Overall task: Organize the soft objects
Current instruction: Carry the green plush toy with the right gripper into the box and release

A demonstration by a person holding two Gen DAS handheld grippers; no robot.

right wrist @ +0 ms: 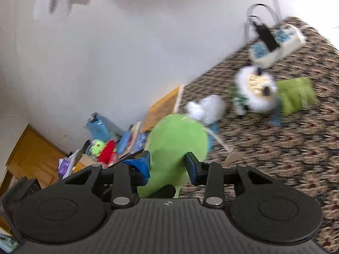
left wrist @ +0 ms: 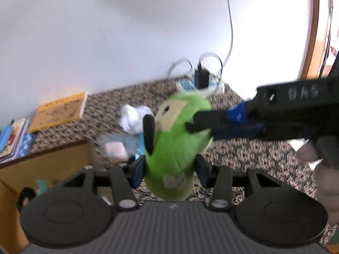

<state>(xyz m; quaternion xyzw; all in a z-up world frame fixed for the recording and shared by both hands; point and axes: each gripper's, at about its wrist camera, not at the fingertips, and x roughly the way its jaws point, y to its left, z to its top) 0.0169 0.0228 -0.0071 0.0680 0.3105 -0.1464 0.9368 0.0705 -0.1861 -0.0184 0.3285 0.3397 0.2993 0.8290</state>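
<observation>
Holding one green plush (left wrist: 175, 139) between left claw (left wrist: 170, 170) and right claw (right wrist: 168, 165), both clamped on it, with other soft toys (right wrist: 256, 91) lying ahead unsorted on the carpet (right wrist: 286, 148).

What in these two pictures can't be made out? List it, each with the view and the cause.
- Left wrist view: the green plush toy, gripped by the left gripper; the right gripper covers part of its right side.
- Right wrist view: the white stuffed animal on the carpet; blur smears its face.
- Right wrist view: the box of toys; its contents are small and blurred.
- Left wrist view: the books; cut off by the left edge.
</observation>
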